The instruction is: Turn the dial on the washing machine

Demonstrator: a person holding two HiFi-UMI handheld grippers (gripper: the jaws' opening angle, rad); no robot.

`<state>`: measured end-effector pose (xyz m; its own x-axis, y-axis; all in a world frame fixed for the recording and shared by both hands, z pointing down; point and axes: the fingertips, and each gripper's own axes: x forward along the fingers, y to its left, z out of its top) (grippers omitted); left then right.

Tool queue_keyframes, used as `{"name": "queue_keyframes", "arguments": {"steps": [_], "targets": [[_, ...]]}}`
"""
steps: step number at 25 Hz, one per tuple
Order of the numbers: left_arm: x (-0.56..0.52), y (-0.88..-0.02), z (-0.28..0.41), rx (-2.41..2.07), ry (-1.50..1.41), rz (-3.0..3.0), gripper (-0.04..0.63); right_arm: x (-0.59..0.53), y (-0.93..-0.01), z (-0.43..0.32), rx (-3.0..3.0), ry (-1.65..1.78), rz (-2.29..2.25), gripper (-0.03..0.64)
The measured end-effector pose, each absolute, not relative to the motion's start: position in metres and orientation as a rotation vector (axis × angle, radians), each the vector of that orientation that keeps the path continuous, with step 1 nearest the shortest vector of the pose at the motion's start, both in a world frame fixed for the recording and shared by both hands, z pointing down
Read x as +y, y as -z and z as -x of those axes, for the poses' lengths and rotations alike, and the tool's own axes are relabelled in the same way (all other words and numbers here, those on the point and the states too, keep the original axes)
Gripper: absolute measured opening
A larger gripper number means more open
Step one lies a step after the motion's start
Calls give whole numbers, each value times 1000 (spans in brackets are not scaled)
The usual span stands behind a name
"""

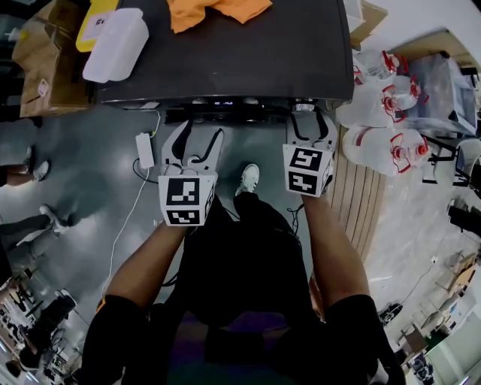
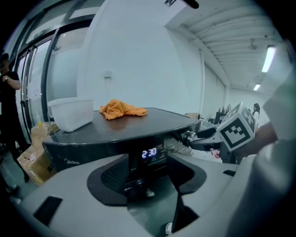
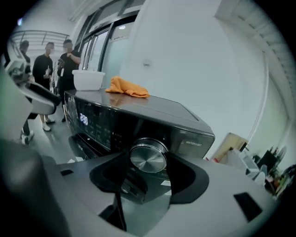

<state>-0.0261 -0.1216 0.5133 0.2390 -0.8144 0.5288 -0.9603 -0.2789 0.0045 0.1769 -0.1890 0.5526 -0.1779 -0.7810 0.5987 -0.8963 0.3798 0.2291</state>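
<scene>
two grippers hang in front of the dark washing machine (image 1: 248, 53), each on a bare forearm. the right gripper (image 3: 147, 169) is up at the control panel with its jaws spread apart, and the round silver dial (image 3: 148, 157) sits framed between them - the gap is barely wider than the dial, and i cannot tell whether the pads touch its rim. the dial is on the machine's front, toward its right end. the left gripper (image 2: 148, 171) is released too, jaws wide with nothing between them, aimed at the lit display (image 2: 149, 152) reading 2:30 and well short of the panel. from its view the right gripper's marker cube (image 2: 237, 129) shows off to the side, by the dial. on the machine's flat top lie a crumpled orange cloth (image 1: 214, 11) near the back and a white plastic container (image 1: 116, 45) at the left edge. cardboard boxes (image 1: 45, 60) stand left of the machine, clear water jugs (image 1: 376, 98) with red caps right of it. a white shoe (image 1: 249, 178) shows on the grey floor between the grippers - and several people (image 3: 44, 65) stand beyond the machine's left end.
</scene>
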Motion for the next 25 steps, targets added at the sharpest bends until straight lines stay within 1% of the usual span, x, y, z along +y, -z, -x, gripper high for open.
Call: {"name": "queue_keyframes", "arguments": {"steps": [6, 9, 12, 17, 19, 21, 22, 25], "targets": [[-122, -510, 23, -1625, -614, -2201, 262, -191, -553, -185, -2190, -605, -1473, 268], [-123, -509, 18, -1616, -608, -2213, 261, -191, -553, -187, -2225, -663, -1468, 268], [-123, -507, 19, -1616, -616, -2217, 261, -191, -553, -185, -2191, -572, -1462, 270], [-122, -506, 20, -1617, -615, -2217, 261, -183, -551, -174, -2016, -169, -1385, 288], [-121, -506, 20, -1618, -613, -2219, 261, -183, -549, -171, -1961, -57, -1360, 288], [-121, -505, 20, -1619, -611, -2223, 261, -185, -548, -172, -1930, -31, -1365, 287], [-121, -505, 21, -1619, -611, -2224, 261, -186, -549, -174, -1926, -41, -1374, 274], [-120, -504, 23, -1621, -610, -2223, 261, -187, -549, -177, -1967, -138, -1403, 255]]}}
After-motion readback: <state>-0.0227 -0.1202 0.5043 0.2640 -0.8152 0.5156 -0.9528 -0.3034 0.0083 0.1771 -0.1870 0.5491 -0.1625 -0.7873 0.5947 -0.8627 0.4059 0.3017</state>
